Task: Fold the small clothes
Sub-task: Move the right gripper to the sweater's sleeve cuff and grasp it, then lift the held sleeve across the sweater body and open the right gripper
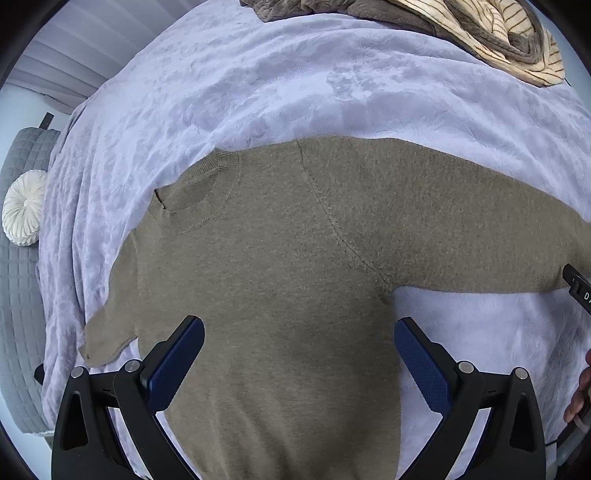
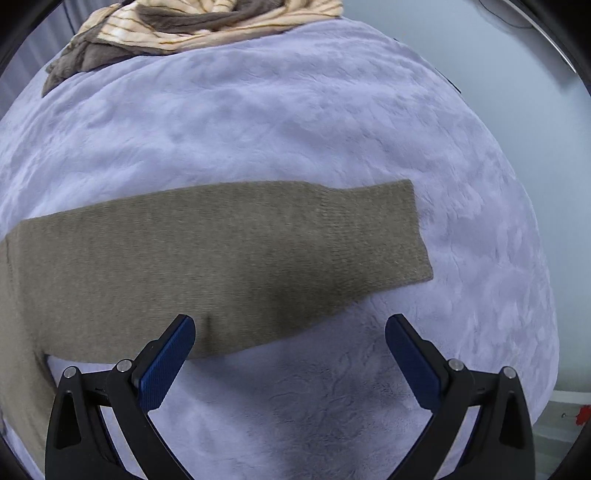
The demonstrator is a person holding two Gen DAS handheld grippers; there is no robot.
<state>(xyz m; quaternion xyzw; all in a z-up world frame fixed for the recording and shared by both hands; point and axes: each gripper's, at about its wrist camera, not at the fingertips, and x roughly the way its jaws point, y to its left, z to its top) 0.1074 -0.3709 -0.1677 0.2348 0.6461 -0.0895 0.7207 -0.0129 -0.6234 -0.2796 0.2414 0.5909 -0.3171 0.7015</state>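
Observation:
An olive-brown knit sweater (image 1: 280,258) lies flat on a lavender plush blanket (image 1: 258,85), neck hole (image 1: 192,195) to the left. My left gripper (image 1: 299,332) is open and empty, hovering over the sweater's body. One long sleeve (image 2: 229,254) stretches right, ending in a ribbed cuff (image 2: 384,236). My right gripper (image 2: 290,332) is open and empty, just in front of that sleeve's near edge, its left finger over the sleeve. The other sleeve (image 1: 107,332) lies at the left edge of the blanket.
A heap of brown and cream striped clothes (image 1: 498,33) lies at the far end of the blanket, also in the right wrist view (image 2: 192,29). A grey quilted cover (image 1: 22,295) with a round white cushion (image 1: 26,206) lies beside the bed at left.

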